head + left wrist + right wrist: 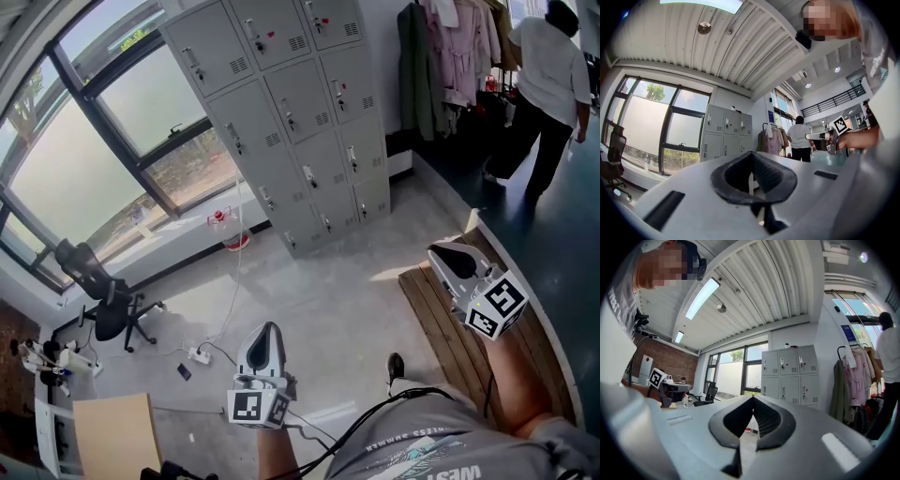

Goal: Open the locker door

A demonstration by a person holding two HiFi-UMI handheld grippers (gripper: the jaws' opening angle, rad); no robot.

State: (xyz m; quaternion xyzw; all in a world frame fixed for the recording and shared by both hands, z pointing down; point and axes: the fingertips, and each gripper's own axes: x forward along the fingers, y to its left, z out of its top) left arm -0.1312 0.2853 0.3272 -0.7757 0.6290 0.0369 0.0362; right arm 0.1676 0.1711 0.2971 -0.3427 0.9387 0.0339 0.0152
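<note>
A bank of grey lockers (291, 112) stands against the far wall beside the window, and every door I can see is closed. The same lockers (724, 133) show far off in the left gripper view and again, as lockers (790, 373), in the right gripper view. My left gripper (269, 330) is held low and points toward them from several steps away; its jaws meet at the tip and hold nothing. My right gripper (448, 255) is raised at the right, also shut and empty. Neither touches a locker.
A person in a white shirt (553, 66) walks at the far right near a clothes rack (459, 47). An office chair (103, 291) stands at the left by the window. A power strip and cable (199, 354) lie on the floor, and a wooden platform (450, 328) is at the right.
</note>
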